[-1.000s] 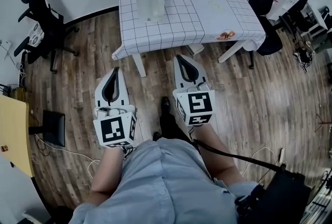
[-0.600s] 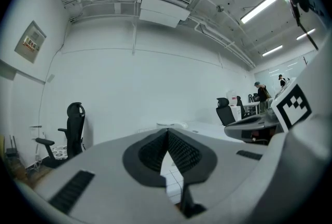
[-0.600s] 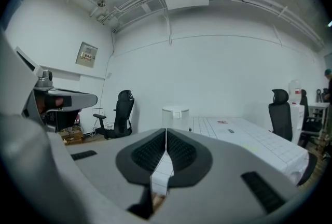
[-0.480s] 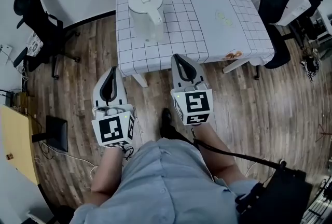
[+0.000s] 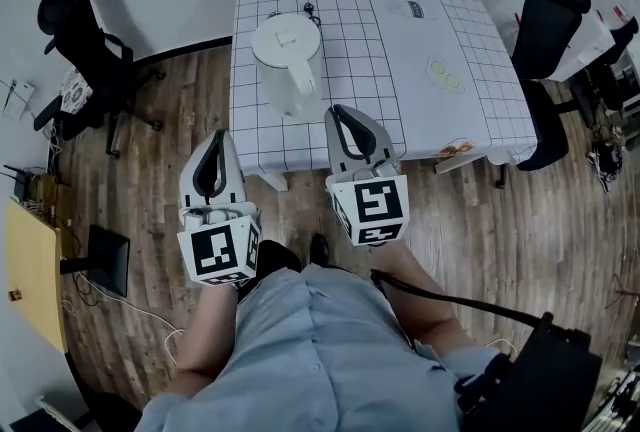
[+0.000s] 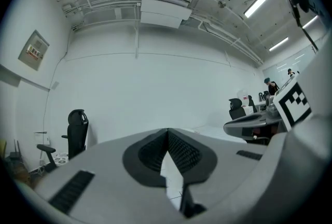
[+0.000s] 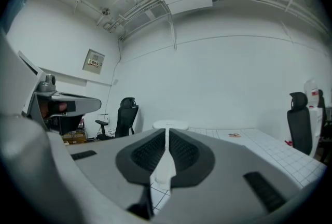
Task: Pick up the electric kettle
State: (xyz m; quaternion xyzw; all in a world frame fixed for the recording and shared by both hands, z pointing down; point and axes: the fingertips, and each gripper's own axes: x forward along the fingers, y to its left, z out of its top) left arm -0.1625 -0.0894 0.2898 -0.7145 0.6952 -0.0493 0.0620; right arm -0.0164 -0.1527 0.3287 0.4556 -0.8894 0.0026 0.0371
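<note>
The electric kettle [image 5: 288, 60] stands upright, untouched, on the near left part of the checked table [image 5: 410, 70]. It sits nearer than a second ago: the person has closed in. The right gripper [image 5: 340, 117] now reaches the table's near edge, pointing at the kettle. The left gripper [image 5: 218, 140] is over the floor. Both jaws are closed and empty, so they must open before any grasp.
</note>
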